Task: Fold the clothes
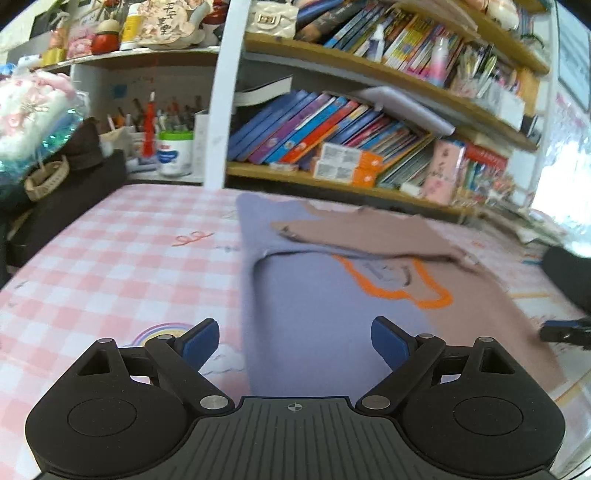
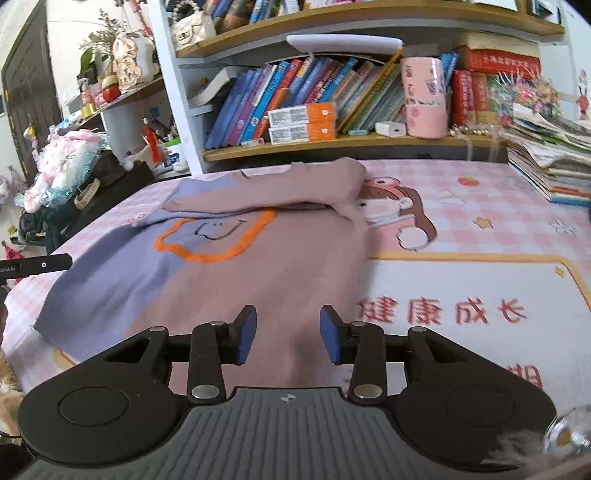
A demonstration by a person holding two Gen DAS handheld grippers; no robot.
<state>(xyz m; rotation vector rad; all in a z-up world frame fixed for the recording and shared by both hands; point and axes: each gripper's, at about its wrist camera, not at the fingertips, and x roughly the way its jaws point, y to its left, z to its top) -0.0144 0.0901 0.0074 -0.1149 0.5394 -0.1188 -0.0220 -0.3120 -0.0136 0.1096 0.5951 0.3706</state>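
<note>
My left tongs (image 1: 293, 341) are spread wide with nothing between the blue pads, hovering over the near hem of the shirt (image 1: 332, 295). My right tongs (image 2: 288, 334) stand partly apart, pads clear of the cloth, with only the flat brownish-pink fabric showing in the gap below them. Both tongs are matte black plastic with ribbed bases and round steel pivot pins.

The shirt (image 2: 240, 266) lies flat on the table: soft knit, half lavender and half dusty pink, with an orange outline and a thin black smile drawn at the chest. Its pink sleeve (image 2: 295, 188) is folded across the upper part, a little rumpled at the cuff.

Under it is a smooth tablecloth (image 2: 498, 206) of pink and white checks, printed with a cartoon figure, stars and large red characters. A stack of papers and booklets (image 2: 554, 173) sits at its far right corner.

Beyond the table stand wooden shelves (image 2: 351, 142) packed with leaning, glossy-spined books, two orange-and-white boxes (image 2: 301, 127) and a pink cylindrical tin (image 2: 424, 98). In the left view a white tub (image 1: 175, 153) and a cup hold pens and brushes, and a quilted white handbag (image 2: 192, 29) sits higher up.
</note>
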